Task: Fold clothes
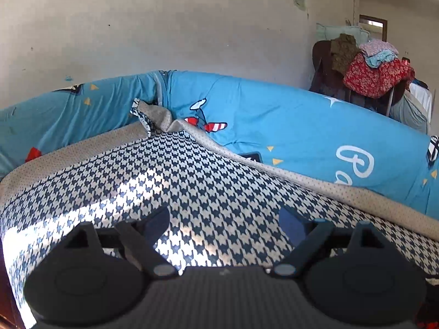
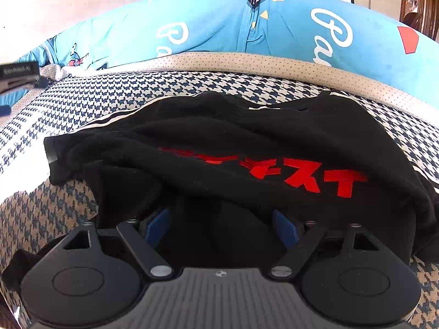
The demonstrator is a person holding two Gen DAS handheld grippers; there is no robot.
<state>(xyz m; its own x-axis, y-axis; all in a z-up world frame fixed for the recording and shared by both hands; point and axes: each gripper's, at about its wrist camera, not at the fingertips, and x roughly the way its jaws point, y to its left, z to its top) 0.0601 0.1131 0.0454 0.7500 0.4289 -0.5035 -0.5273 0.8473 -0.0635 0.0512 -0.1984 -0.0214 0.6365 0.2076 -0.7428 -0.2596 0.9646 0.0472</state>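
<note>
One black garment (image 2: 247, 148) lies bunched and only partly folded on the houndstooth cover (image 1: 192, 181), so we still have folding ahead: our left gripper (image 1: 225, 222) is wide open and empty, our right gripper (image 2: 222, 224) spread above its near edge, gripping nothing.

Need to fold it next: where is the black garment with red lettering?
In the right wrist view, the black garment lies crumpled on the houndstooth cover, directly ahead of the right hand-held gripper.
</note>
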